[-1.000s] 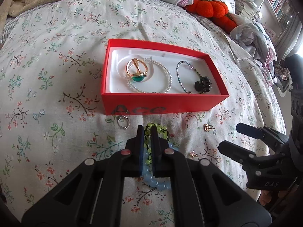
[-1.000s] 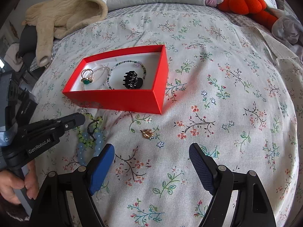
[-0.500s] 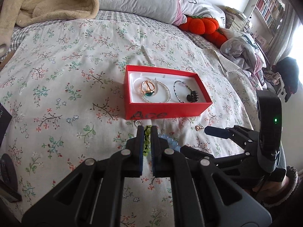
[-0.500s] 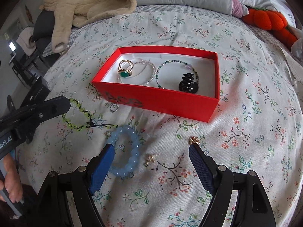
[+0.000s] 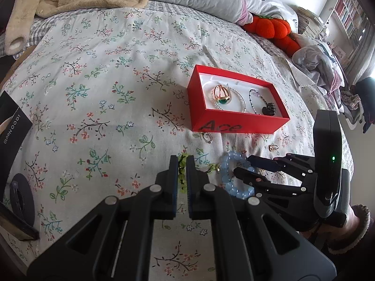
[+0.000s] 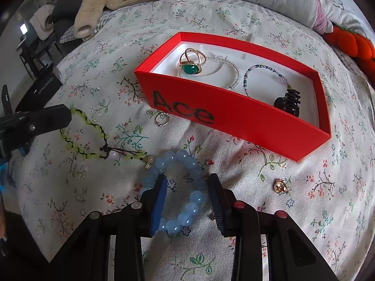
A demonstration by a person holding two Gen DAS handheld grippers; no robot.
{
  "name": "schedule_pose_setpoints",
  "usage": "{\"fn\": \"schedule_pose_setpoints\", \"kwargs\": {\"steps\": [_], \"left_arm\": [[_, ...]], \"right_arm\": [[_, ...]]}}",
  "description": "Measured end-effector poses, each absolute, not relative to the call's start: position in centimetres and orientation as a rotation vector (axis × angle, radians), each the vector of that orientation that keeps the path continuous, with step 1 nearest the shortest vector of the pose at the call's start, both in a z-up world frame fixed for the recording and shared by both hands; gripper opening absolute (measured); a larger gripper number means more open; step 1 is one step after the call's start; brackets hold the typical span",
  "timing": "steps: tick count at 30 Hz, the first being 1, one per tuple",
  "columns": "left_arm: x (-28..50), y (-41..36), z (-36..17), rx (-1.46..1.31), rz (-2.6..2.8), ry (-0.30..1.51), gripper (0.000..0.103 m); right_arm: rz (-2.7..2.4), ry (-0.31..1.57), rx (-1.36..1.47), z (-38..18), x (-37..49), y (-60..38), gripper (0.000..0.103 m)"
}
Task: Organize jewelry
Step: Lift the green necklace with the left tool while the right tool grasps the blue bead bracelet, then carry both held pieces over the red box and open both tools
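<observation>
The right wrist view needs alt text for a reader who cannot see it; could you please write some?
The right gripper is closing around a pale blue bead bracelet lying on a floral bedspread. At left, the left gripper is shut on a green bead bracelet. Behind them sits an open red box holding a green-stone ring, two bead strands and a black hair claw.

Both near, downward; share box.

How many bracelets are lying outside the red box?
2. The green bead bracelet lies left of the box, one end pinched in the left tongs. The blue bead bracelet lies in front, between the closing right tongs. None looks hidden.
</observation>
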State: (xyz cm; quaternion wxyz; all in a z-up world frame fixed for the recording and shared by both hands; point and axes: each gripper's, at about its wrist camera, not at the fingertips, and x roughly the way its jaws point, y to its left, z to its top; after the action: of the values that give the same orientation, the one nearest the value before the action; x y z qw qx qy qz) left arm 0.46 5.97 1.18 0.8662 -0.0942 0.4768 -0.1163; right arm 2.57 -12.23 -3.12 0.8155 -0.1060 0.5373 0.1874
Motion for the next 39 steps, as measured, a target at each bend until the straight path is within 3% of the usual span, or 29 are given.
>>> {"fn": "schedule_pose_setpoints", "kwargs": {"steps": [3, 12, 39], "left_arm": [[0.5, 6.2, 1.1, -0.199, -0.238, 1.006, 0.008], [0.7, 6.2, 1.5, -0.205, -0.230, 1.001, 0.008], [6.1, 1.0, 6.3, -0.349, -0.354, 0.877, 0.008]], "right_arm": [[0.399, 1.144, -0.259, -3.3, 2.5, -12.0, 0.012], [0.421, 1.134, -0.209, -1.9, 2.3, -12.2, 0.012], [0.371, 0.895, -0.007, 10.2, 4.6, -17.3, 0.012]]}}
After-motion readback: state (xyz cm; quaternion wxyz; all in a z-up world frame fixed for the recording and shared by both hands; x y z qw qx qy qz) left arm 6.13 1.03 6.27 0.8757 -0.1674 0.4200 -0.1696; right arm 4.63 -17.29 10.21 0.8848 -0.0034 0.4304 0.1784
